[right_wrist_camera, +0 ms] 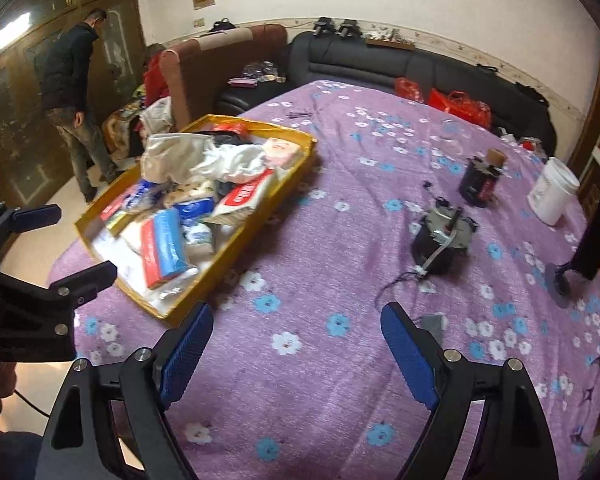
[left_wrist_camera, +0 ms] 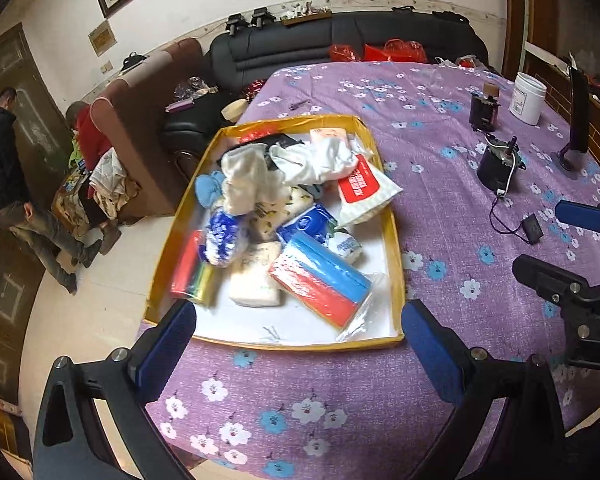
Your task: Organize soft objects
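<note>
A shallow yellow box (left_wrist_camera: 396, 248) sits on the purple flowered tablecloth and is piled with soft things: a red-and-blue tissue pack (left_wrist_camera: 320, 280), white cloths (left_wrist_camera: 316, 160), a white tissue pack (left_wrist_camera: 254, 280), a blue-patterned bag (left_wrist_camera: 222, 236) and a red-and-white pack (left_wrist_camera: 360, 188). My left gripper (left_wrist_camera: 300, 340) is open and empty, just in front of the box's near wall. The box also shows in the right wrist view (right_wrist_camera: 300, 160), at the left. My right gripper (right_wrist_camera: 296, 348) is open and empty above bare cloth, to the right of the box.
On the right of the table (right_wrist_camera: 340, 240) stand a black motor with wires (right_wrist_camera: 440, 240), a dark jar (right_wrist_camera: 478, 182), a white tub (right_wrist_camera: 552, 192) and a black stand (right_wrist_camera: 592, 232). Sofas and red bags lie behind. A person (right_wrist_camera: 72, 92) stands at the left by the doors.
</note>
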Demonstrator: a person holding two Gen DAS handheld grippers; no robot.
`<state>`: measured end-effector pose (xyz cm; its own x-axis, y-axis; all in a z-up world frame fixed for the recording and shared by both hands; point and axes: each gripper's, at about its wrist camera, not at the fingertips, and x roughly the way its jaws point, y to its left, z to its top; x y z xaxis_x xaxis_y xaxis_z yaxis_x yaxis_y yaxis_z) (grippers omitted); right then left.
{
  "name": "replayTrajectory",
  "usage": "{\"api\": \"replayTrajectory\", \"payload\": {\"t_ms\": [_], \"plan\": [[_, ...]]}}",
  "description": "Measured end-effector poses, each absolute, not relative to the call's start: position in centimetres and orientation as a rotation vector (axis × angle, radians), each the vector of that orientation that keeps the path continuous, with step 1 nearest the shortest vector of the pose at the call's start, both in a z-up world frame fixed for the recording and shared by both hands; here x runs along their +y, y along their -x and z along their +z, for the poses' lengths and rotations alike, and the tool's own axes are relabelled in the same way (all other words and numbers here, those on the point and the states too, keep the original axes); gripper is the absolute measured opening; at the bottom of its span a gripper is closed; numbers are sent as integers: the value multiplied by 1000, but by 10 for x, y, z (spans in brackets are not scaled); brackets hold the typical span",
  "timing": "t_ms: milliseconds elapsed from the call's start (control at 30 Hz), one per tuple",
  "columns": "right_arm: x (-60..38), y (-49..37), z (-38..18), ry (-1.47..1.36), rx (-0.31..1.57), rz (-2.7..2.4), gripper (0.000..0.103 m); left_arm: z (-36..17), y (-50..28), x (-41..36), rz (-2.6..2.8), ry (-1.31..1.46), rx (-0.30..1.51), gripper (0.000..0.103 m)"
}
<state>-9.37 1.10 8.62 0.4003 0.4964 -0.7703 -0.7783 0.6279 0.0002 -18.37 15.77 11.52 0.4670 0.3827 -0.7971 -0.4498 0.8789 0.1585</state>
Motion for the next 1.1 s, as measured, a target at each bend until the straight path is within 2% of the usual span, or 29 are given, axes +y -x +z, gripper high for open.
{"api": "replayTrajectory", "payload": {"t_ms": [267,367,1100], "plan": [[3,86,83,404,802,778,91,112,174,158,514,72,956,103],[5,85,80,410,824,803,96,111,172,161,518,72,955,103],[24,88,77,455,824,859,96,105,176,188,614,79,965,103]]}}
